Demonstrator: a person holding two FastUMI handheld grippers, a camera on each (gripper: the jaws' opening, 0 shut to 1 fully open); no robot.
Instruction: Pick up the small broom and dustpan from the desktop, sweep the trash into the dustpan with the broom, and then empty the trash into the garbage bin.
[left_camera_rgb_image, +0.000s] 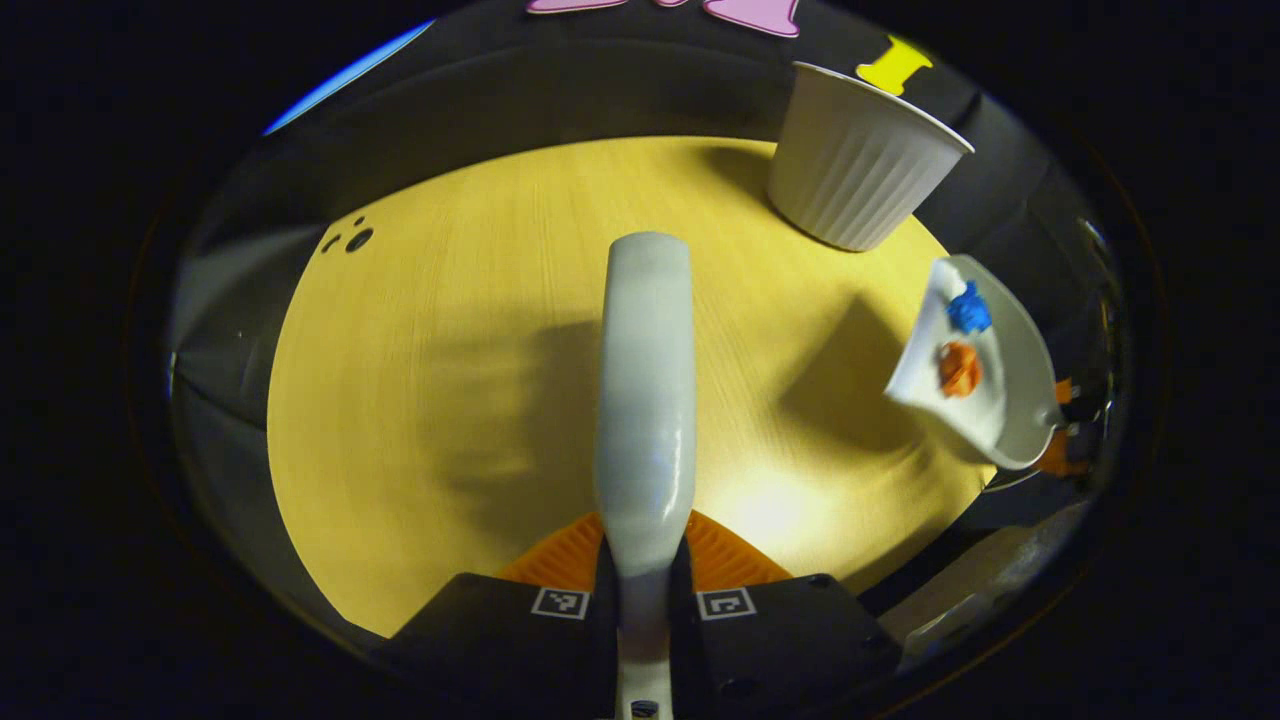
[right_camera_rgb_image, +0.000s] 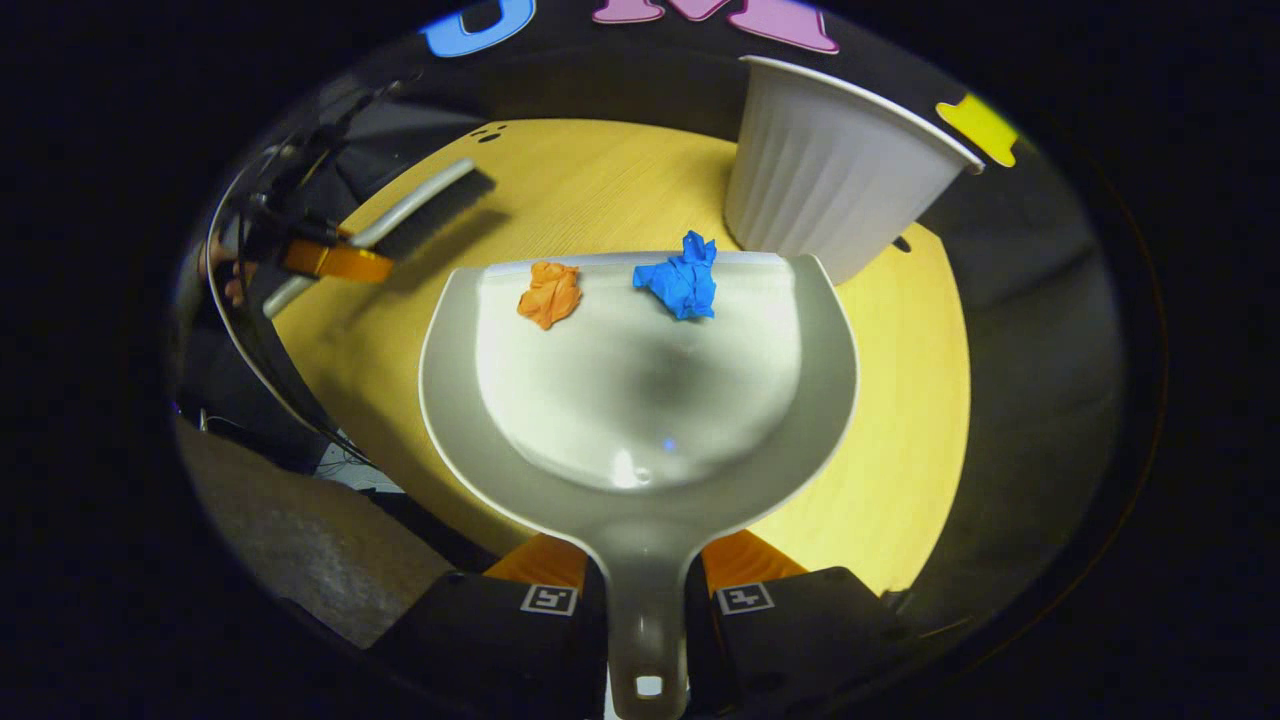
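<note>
The right gripper (right_camera_rgb_image: 645, 600) clamps the dustpan (right_camera_rgb_image: 640, 400) handle, its orange paper wad (right_camera_rgb_image: 550, 293) and blue paper wad (right_camera_rgb_image: 682, 278) just beside the white garbage bin (right_camera_rgb_image: 830, 190); the left gripper (left_camera_rgb_image: 645, 600) clamps the broom (left_camera_rgb_image: 645, 400) above the wooden desktop (left_camera_rgb_image: 450, 350).

Left claw (left_camera_rgb_image: 642, 590): its 2 fingers are closed on the broom (left_camera_rgb_image: 646, 400) handle, one on each side, held above the surface. Right claw (right_camera_rgb_image: 645, 600): its 2 fingers are closed on the dustpan (right_camera_rgb_image: 640, 400) handle, pan held roughly level, raised.
</note>
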